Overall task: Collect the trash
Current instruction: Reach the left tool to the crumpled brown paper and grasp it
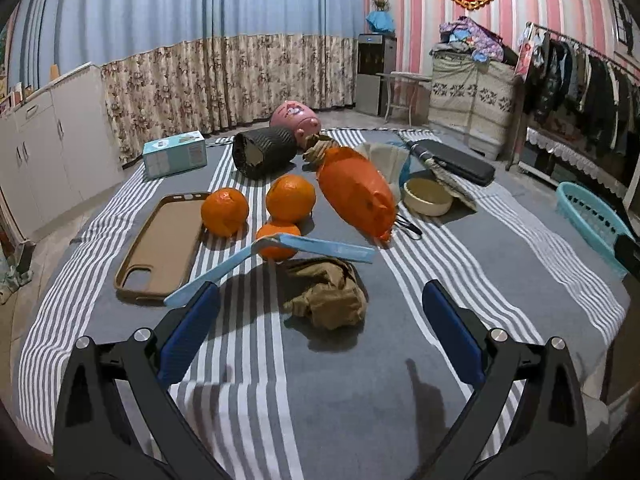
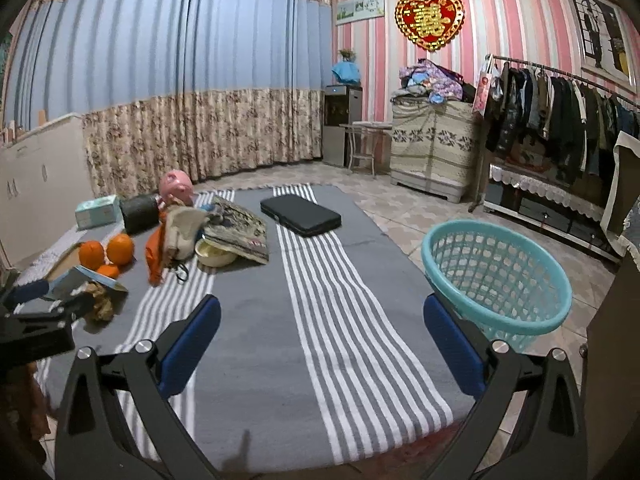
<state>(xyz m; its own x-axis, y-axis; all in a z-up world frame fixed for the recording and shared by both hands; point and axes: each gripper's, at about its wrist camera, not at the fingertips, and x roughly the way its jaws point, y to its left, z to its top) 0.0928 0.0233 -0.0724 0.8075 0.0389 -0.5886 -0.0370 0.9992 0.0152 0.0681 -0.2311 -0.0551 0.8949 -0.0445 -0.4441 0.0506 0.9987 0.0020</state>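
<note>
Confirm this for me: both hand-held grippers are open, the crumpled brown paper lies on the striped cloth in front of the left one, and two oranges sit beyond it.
One thing is wrong: there are three oranges, not two, as the left wrist view shows. The rest holds: the left hand-held gripper and right hand-held gripper are both open, and the crumpled brown paper lies on the striped cloth ahead of the left one.

You can make out one sign only: the red heart-shaped wall hanging point(image 2: 430, 19) on the pink striped wall carries a gold double-happiness character. Printing on the light blue box point(image 1: 175, 153) at the cloth's far left corner is too small to read.
</note>
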